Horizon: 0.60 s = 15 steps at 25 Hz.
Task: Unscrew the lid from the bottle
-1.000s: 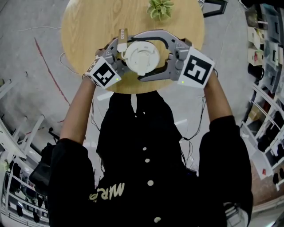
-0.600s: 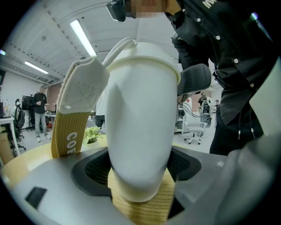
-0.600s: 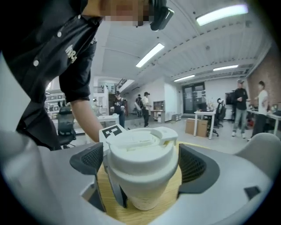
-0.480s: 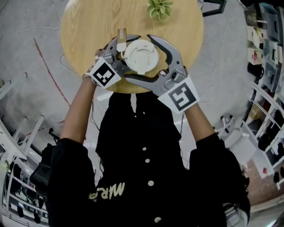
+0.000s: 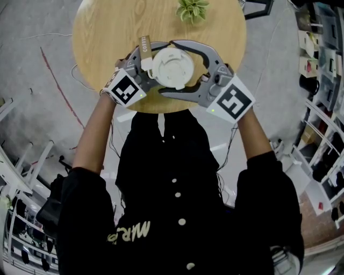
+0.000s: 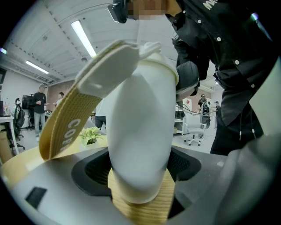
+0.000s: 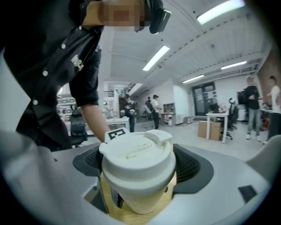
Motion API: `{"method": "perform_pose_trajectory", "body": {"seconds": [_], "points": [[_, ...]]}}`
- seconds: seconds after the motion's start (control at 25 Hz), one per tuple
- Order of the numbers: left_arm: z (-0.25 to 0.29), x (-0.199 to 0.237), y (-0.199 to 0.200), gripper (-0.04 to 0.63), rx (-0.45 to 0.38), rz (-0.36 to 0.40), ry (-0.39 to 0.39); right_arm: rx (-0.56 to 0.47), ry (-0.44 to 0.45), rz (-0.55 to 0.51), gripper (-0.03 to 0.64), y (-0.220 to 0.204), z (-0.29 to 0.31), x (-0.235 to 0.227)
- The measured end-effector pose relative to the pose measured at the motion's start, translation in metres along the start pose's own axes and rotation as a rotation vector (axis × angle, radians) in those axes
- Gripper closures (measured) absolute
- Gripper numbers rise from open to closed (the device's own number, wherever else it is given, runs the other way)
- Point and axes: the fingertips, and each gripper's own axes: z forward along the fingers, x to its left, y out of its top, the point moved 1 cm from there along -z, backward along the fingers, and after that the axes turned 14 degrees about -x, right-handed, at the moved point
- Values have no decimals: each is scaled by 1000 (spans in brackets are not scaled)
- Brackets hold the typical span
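Note:
A white bottle hangs over the round wooden table (image 5: 107, 32), its white lid (image 5: 172, 68) facing up at me. My left gripper (image 5: 153, 67) comes in from the left, shut on the bottle's white body (image 6: 140, 132), and the dark pads (image 6: 92, 169) press on both sides. A tan strap (image 6: 66, 127) hangs from the bottle's top. My right gripper (image 5: 165, 67) reaches round from the lower right. Its jaws are closing with the lid (image 7: 137, 158) between them, and both pads (image 7: 193, 169) touch the lid's rim.
A small green plant (image 5: 193, 9) stands at the table's far edge, behind the bottle. Shelving (image 5: 322, 64) lines the right side of the room, and a dark chair base (image 5: 258, 8) lies beyond the table. Desks and standing people fill the office background.
The right gripper let go and swung down toward my body with its jaws wider, then came partway back up and closed round the lid again. The left gripper held the bottle almost still.

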Motion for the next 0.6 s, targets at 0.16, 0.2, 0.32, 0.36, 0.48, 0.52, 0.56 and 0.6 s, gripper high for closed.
{"method": "perform_pose_trajectory", "body": {"seconds": [0.16, 0.2, 0.32, 0.36, 0.48, 0.52, 0.56, 0.6], "points": [[-2, -1, -2, 233, 14, -1, -3, 26, 235, 33, 150, -2, 1, 7], [-3, -1, -1, 233, 8, 0, -2, 30, 259, 40, 150, -2, 2, 8], [-3, -1, 0, 233, 1, 6, -1, 42, 259, 53, 149, -4, 3, 9], [-3, -2, -2, 232, 11, 5, -3, 48, 239, 57, 147, -6, 3, 9], [-4, -2, -2, 232, 18, 3, -6, 74, 141, 75, 130, -12, -3, 10], [-4, -2, -2, 233, 17, 4, -6, 73, 91, 81, 124, -12, -4, 10], [-4, -2, -2, 233, 17, 4, -6, 61, 26, 82, 117, -11, -5, 9], [-4, -1, -2, 233, 17, 5, -6, 43, -52, 77, 113, -9, -5, 6]]}}
